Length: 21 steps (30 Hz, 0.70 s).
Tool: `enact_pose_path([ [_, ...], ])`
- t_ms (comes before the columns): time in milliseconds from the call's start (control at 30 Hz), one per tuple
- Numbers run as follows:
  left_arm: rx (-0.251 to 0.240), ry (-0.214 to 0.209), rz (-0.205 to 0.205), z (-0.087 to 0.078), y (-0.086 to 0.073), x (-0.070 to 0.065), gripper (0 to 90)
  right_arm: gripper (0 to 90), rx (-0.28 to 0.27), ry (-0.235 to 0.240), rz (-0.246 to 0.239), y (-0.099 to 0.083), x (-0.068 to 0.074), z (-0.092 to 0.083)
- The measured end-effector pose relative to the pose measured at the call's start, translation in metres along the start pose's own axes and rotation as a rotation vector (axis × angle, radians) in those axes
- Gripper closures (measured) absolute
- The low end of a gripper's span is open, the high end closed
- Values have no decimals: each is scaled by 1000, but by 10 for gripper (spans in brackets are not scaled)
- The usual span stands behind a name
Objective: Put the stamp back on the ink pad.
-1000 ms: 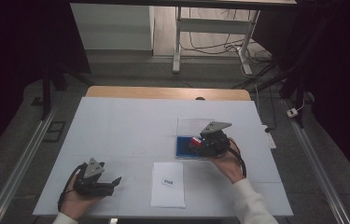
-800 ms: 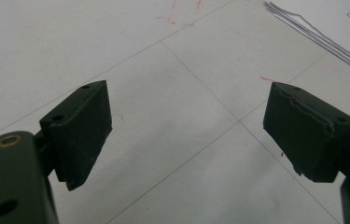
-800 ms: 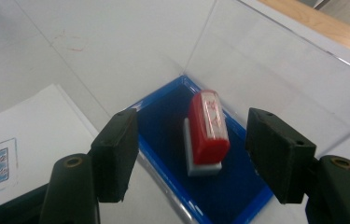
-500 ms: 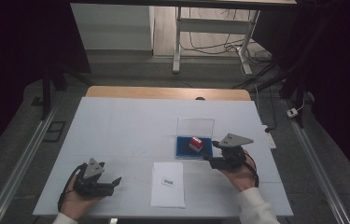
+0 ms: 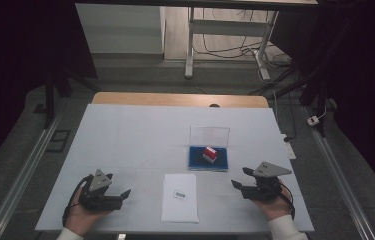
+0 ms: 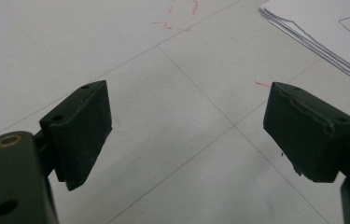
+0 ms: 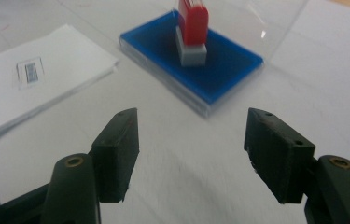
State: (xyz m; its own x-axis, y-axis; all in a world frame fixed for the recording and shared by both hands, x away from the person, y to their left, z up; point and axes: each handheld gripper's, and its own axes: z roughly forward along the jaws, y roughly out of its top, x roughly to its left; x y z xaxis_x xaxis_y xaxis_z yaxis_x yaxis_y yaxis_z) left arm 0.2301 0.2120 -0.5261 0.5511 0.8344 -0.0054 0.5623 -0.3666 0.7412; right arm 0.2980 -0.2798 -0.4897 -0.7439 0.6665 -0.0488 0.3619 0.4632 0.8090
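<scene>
White-covered counter [image 5: 140, 135] with a bare wooden strip along its far edge, thin seam lines and faint red marks across the covering. Blue tray [image 5: 195, 161] right of centre, clear lid [image 5: 209, 136] standing upright at its far side, red-and-grey stamp [image 5: 210, 154] upright on the blue. Stack of white paper [image 5: 180, 206] with a small printed label [image 5: 179, 195], nearer than the tray and just to its left. Left hand-held gripper [image 5: 123, 194] well to the left of the tray, low over the counter, jaws spread, nothing between. Right hand-held gripper [image 5: 239, 178] near the tray's front right corner, jaws likewise apart and empty, pointing at the tray. Beyond the tray: grey floor, metal frame legs [image 5: 190, 45], loose cables [image 5: 225, 47], dark surroundings.
</scene>
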Motion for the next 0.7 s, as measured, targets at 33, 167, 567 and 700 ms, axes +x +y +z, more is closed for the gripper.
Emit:
enact_pose_path([
  [33, 1, 1, 1, 0, 0, 0, 153, 350, 7, 0, 14, -9, -1, -5],
  [167, -11, 7, 3, -1, 1, -1, 154, 350, 18, -6, 3, -18, -2, -11],
  [567, -7, 2, 1, 0, 1, -1, 154, 355, 2, 1, 0, -18, -2, -12],
  [700, -6, 2, 0, 0, 1, 0, 154, 354, 9, 3, -5, -18, -2, -12],
])
